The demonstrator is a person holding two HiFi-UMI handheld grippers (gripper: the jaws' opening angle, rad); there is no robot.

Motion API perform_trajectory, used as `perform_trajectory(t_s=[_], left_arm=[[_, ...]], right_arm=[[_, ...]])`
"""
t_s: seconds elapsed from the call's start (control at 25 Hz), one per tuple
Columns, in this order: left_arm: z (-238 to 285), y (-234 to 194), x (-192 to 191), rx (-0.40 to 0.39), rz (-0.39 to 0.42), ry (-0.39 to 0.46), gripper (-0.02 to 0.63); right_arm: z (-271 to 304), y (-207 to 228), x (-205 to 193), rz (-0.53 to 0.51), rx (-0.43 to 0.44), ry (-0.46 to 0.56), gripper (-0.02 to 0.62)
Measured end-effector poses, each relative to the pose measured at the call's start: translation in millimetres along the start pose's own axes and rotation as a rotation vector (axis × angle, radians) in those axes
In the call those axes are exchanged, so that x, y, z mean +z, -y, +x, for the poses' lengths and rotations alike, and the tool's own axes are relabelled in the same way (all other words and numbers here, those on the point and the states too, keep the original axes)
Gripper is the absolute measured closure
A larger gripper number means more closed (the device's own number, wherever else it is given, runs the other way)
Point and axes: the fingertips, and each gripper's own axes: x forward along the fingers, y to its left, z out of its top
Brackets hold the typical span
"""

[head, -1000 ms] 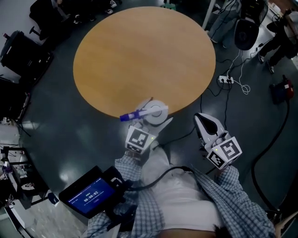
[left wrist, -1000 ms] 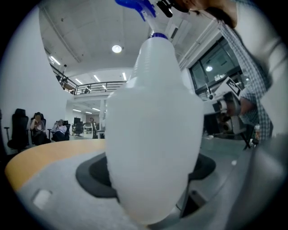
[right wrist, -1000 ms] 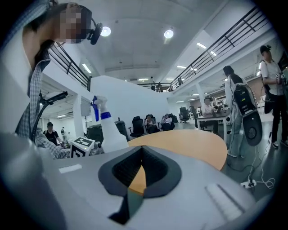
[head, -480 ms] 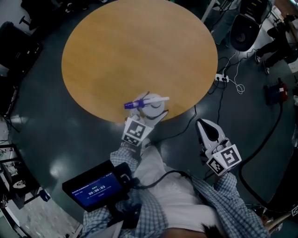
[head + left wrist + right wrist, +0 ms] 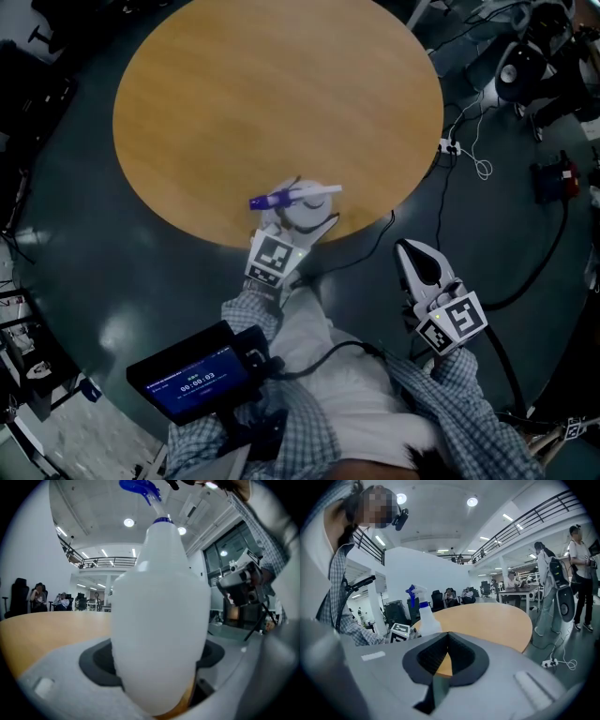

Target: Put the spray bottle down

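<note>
Left gripper view: pinching spray bottle (image 5: 159,616) upright with left gripper (image 5: 159,677) at near edge of table (image 5: 281,94); holding right gripper (image 5: 419,262) pressed together, empty, beyond that edge

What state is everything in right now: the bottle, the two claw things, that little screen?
spray bottle: upright, gripped, above the table's near edge.
left gripper: shut on the spray bottle.
right gripper: shut, empty, held off the table.
screen: lit, showing a timer.

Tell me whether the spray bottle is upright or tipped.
Upright: in the right gripper view the spray bottle stands vertical, blue nozzle on top.
</note>
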Motion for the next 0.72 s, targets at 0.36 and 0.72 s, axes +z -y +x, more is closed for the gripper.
perform_trajectory(t_s=[0.36,0.72], left_arm=[[-2.6,0.1,0.8,-0.008,-0.012,0.032,0.175],[-9.6,-0.2,-1.3,0.000,-0.027,0.002,0.152]], right_arm=[[-1.2,-2.2,-6.8,0.003,0.000,-0.016,0.592],[-7.0,-1.0,-0.3,0.005,0.004,0.009,0.592]])
